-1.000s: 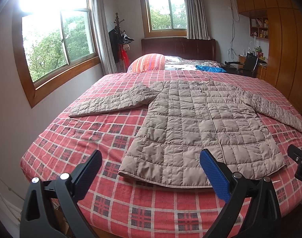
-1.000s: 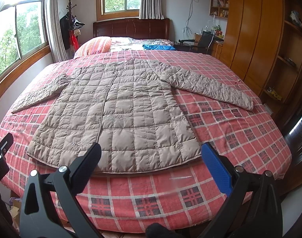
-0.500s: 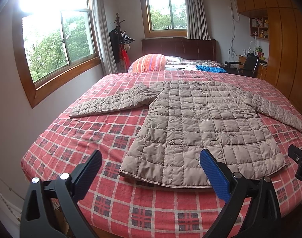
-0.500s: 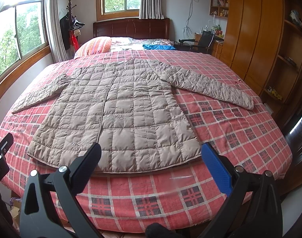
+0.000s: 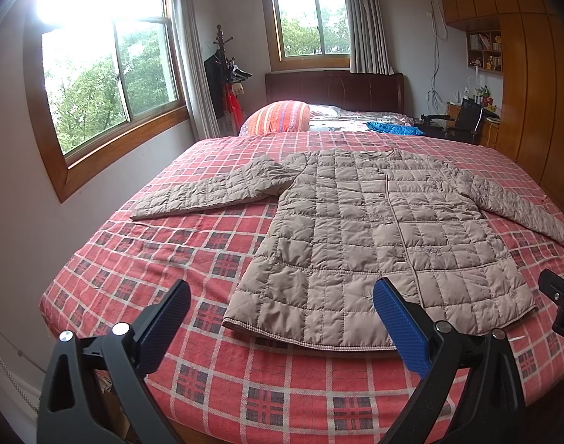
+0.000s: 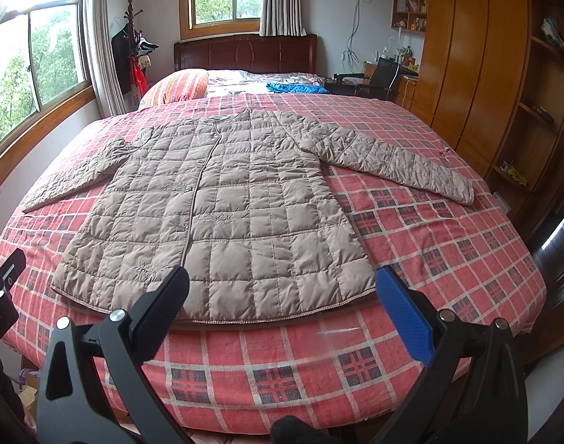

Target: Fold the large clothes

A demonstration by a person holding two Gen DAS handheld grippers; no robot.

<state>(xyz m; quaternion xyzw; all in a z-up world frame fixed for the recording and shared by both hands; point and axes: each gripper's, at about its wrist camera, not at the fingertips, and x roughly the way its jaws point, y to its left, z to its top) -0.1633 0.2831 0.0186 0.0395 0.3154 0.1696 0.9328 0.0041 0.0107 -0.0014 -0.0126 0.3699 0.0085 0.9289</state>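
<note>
Fingers spread wide on left gripper (image 5: 282,318) and right gripper (image 6: 282,307), holding nothing, at 6 o'clock off the hem. Quilted coat (image 6: 222,203) flat on bed (image 6: 448,244), sleeves out toward 9 and 3. Best to pinch each cuff cleanly, fold sleeves inward first.

Pale walls, two wood-framed windows (image 5: 111,85) (image 5: 311,22) full of green trees and hard daylight, grey curtains (image 5: 367,26) hanging beside them. Wide bed under a red plaid cover (image 5: 193,251), dark wooden headboard (image 5: 333,87), striped orange pillow (image 5: 278,118), blue cloth (image 5: 394,127) near it. Coat stand (image 5: 222,74) in the corner. Tall honey-coloured wardrobe (image 6: 463,48) with open shelves (image 6: 409,11); black chair (image 6: 383,74) alongside.
</note>
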